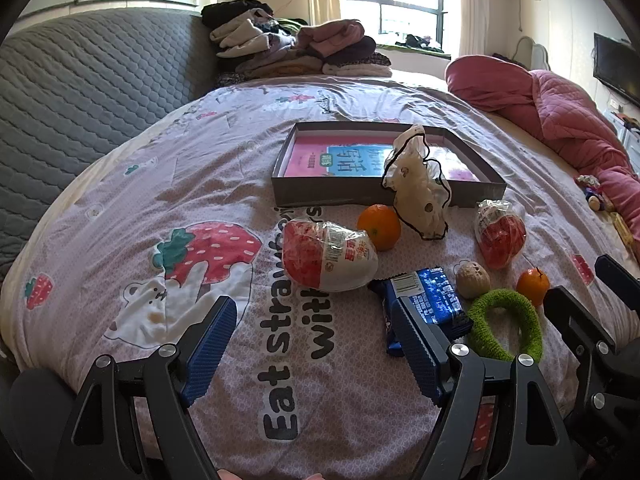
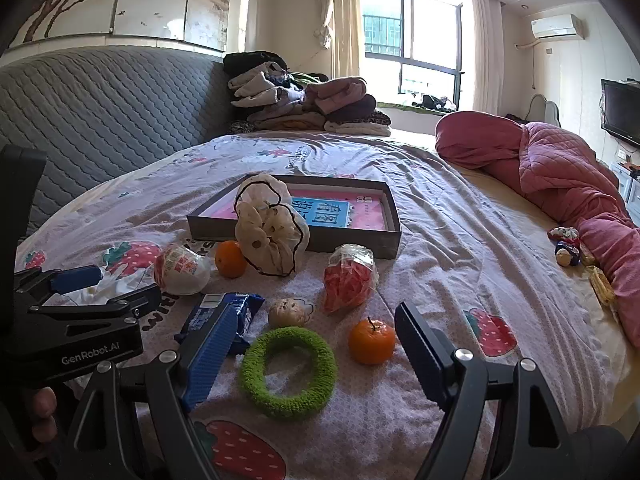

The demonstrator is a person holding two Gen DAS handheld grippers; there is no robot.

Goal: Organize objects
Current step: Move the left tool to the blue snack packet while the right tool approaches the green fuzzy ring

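On the strawberry-print bedspread a shallow grey box [image 1: 340,194] [image 2: 208,232] holds a pink and blue book. In front of it lie a cream scrunchie [image 1: 418,184] [image 2: 270,232], a big orange [image 1: 379,227] [image 2: 231,259], two red-and-white wrapped snacks [image 1: 328,256] [image 2: 350,280], a blue biscuit pack [image 1: 424,300] [image 2: 224,312], a walnut [image 1: 473,280] [image 2: 286,312], a small orange [image 1: 533,286] [image 2: 371,341] and a green fuzzy ring [image 1: 506,324] [image 2: 288,372]. My left gripper [image 1: 316,340] [image 2: 112,284] hovers open over bare bedspread. My right gripper [image 2: 316,344] [image 1: 588,288] is open above the ring.
A grey quilted headboard [image 2: 100,112] runs along the left. Folded clothes [image 2: 300,108] are piled at the far end of the bed. A pink quilt [image 2: 560,176] is bunched at the right, with small toys [image 2: 566,246] beside it.
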